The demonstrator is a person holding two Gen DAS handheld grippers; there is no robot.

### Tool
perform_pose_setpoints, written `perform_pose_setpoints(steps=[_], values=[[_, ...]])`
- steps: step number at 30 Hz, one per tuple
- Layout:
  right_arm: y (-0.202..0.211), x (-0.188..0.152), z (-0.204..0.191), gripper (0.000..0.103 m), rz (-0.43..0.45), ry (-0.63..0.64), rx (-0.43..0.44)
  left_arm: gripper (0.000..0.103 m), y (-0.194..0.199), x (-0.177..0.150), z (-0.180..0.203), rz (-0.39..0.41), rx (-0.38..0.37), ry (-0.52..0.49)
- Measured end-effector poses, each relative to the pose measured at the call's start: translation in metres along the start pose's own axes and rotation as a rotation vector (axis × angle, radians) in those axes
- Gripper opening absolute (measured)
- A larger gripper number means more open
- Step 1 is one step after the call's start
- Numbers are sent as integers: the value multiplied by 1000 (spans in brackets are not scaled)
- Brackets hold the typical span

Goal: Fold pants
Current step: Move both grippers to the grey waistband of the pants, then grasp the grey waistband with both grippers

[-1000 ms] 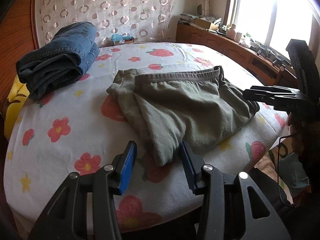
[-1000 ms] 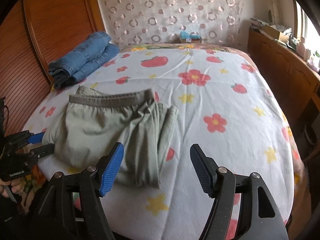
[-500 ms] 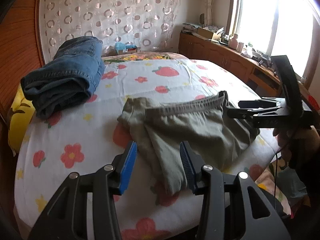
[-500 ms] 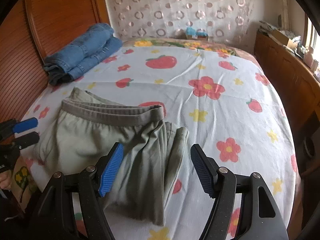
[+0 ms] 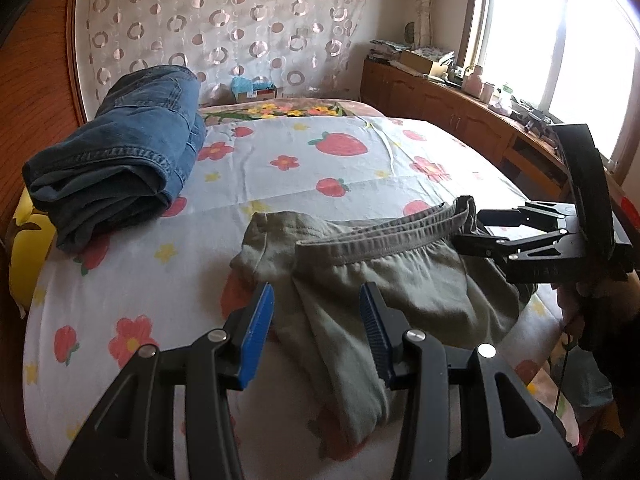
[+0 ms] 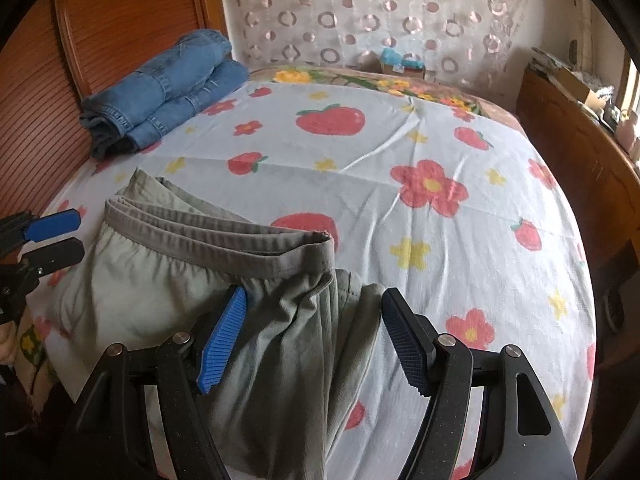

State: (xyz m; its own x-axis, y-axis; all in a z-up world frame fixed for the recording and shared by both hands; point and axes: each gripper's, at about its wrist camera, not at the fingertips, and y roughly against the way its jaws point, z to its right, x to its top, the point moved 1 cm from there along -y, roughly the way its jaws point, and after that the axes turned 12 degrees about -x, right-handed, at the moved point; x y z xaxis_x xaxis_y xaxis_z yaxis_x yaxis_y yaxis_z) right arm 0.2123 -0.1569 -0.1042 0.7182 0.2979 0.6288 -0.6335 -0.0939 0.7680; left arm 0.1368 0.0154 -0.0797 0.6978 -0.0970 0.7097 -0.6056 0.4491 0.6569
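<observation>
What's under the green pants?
The green pants lie folded on the flowery bedsheet. A red strawberry print peeks out past the waistband. The sheet directly beneath is covered, so anything else there is hidden.

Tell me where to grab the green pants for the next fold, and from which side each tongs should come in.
Judging by the pose, grip the near folded edge of the green pants, opposite the waistband. The waistband lies across the far side, so the near edge can carry over it. Bring the left tongs onto the left corner and the right tongs onto the bunched right side, both from the bed's near edge; both are open.
</observation>
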Motion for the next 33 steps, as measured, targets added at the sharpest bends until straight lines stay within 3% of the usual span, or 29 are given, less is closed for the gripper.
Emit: perform_pose_setpoints(steps=[10, 21, 26, 27, 29, 33], values=[[-5, -5, 0, 81, -3, -8, 16, 44, -15, 11, -6, -19, 22, 3], [-7, -4, -6, 83, -4, 16, 2, 44, -25, 15, -19, -49, 35, 20], [-7, -4, -4, 83, -10, 7, -2, 44, -37, 11, -21, -97, 51, 9], [-6, -4, -4, 82, -13, 6, -5, 45, -38, 10, -20, -91, 55, 1], [-5, -4, -4, 65, -11, 20, -6, 45, -37, 10, -20, -88, 58, -1], [-2, -3, 3, 46, -25, 10, 24, 47, -38, 9, -21, -83, 54, -5]])
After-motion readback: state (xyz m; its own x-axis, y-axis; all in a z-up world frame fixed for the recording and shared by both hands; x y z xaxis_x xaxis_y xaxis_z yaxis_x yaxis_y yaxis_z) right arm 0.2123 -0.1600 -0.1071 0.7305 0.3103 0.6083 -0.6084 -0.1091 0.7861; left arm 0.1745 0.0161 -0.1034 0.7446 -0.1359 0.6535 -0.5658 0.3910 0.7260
